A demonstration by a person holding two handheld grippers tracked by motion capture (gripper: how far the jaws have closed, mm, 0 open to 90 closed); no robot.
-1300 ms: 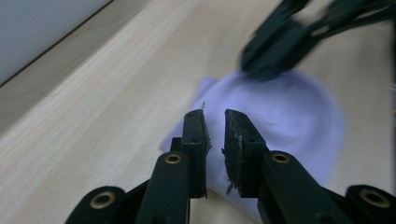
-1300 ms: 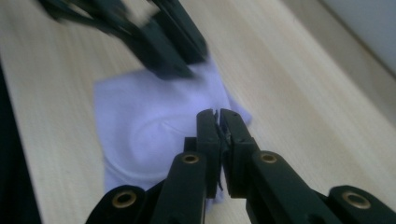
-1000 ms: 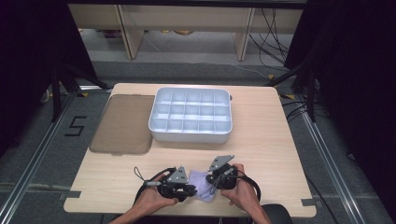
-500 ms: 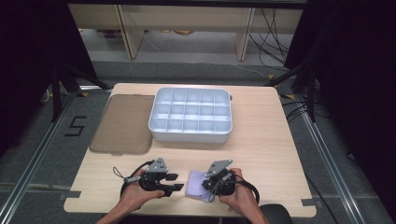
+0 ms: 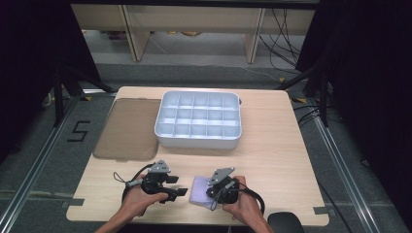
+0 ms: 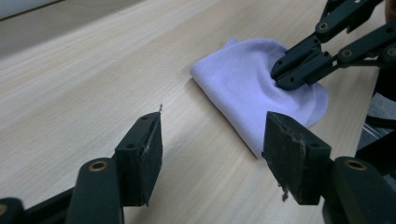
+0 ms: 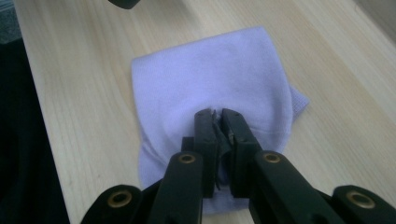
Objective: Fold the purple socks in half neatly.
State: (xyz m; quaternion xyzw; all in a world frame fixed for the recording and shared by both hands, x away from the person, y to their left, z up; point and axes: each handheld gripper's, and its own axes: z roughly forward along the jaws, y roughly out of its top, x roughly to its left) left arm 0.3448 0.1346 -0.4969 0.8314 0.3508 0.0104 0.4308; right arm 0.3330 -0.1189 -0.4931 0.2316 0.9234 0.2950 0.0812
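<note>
right tongs (image 7: 218, 122) pinch the lilac cloth (image 7: 210, 79); left tongs (image 6: 212, 154) gape beside it.

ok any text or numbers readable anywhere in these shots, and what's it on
"5": a dark marking on the grey floor left of the table, in the high view.
No other text is readable: the white compartment tray, the brown lid beside it, the lilac cloth and both grippers, left and right, show no lettering that can be read.
</note>
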